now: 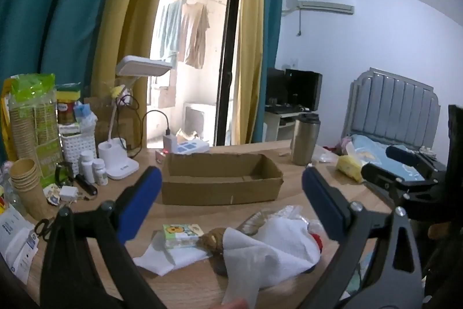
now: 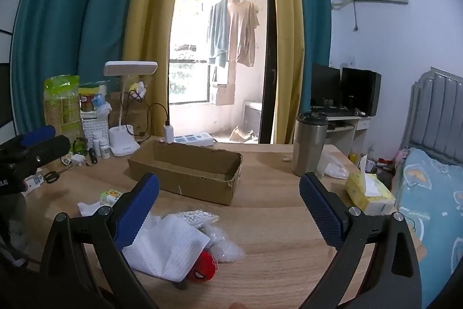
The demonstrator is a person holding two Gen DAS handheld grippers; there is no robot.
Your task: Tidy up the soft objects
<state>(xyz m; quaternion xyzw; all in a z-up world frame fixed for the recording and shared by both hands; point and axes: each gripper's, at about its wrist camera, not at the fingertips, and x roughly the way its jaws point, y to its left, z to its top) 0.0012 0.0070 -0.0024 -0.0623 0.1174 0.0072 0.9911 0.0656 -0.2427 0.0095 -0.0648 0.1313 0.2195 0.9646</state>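
Observation:
An open, empty cardboard box [image 1: 220, 178] stands mid-table; it also shows in the right wrist view [image 2: 188, 170]. In front of it lies a pile of soft things: a white cloth [image 1: 266, 254] [image 2: 165, 248], a green tissue pack [image 1: 181, 235] [image 2: 111, 196], a brown woven item [image 1: 211, 241], bubble wrap [image 2: 224, 246], a bag of white beads [image 2: 198, 216] and a red plush toy [image 2: 204, 268]. My left gripper [image 1: 231, 193] is open above the pile. My right gripper [image 2: 230, 201] is open, just right of the pile. Both are empty.
A steel tumbler [image 2: 309, 146], a yellow tissue box [image 2: 369, 193] and a plastic bag [image 2: 334, 167] stand at the right. A desk lamp [image 1: 121, 161], bottles, paper cups [image 1: 26, 184], scissors [image 2: 52, 177] and a power strip [image 2: 194, 138] crowd the left and back. A bed [image 2: 434, 193] lies right.

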